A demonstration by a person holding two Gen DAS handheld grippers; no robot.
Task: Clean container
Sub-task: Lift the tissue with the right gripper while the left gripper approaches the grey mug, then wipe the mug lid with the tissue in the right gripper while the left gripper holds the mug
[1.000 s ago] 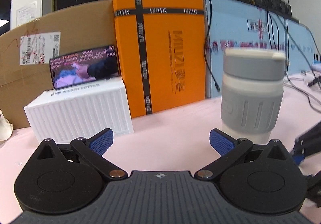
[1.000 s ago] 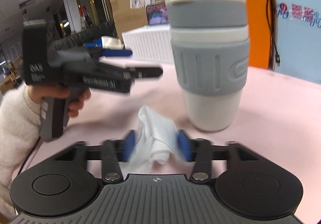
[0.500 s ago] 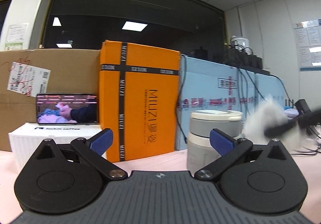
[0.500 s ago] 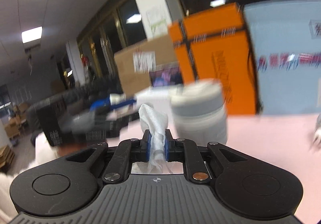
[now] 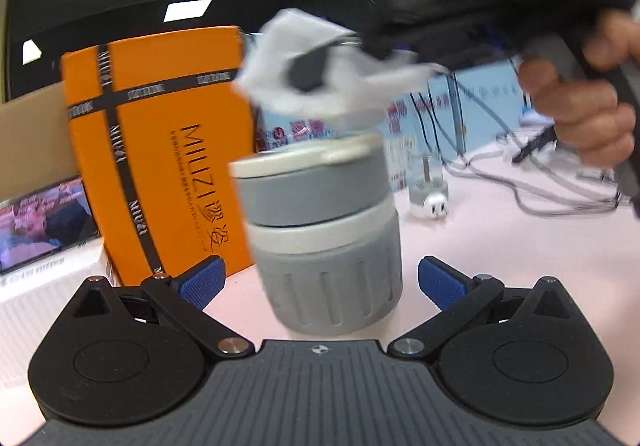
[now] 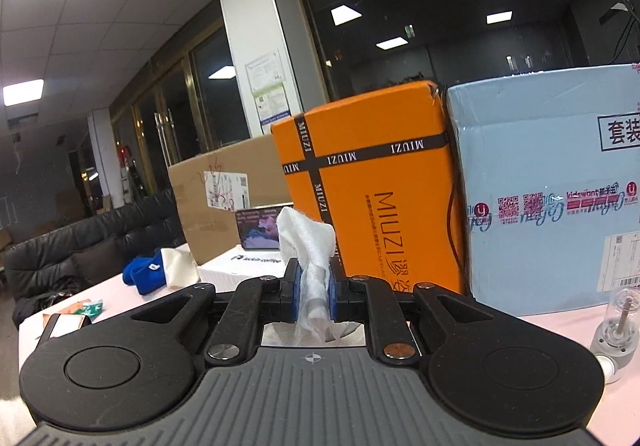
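A grey and white lidded container (image 5: 320, 242) stands on the pink table, right between the open fingers of my left gripper (image 5: 320, 282); the blue pads are apart from its sides. My right gripper (image 6: 313, 292) is shut on a white cloth (image 6: 308, 246). In the left wrist view the right gripper (image 5: 320, 66) holds the cloth (image 5: 280, 62) just above the container's lid. The container is hidden in the right wrist view.
An orange box (image 5: 160, 150) and a light blue box (image 6: 552, 186) stand behind the container. A white box with a phone on it (image 5: 44, 218) is at the left. A small clear bottle (image 5: 430, 186) and cables (image 5: 560, 198) lie at the right.
My left gripper has closed in on the container, which now stands between its open fingers. My right gripper has lifted the cloth and brought it over the lid.
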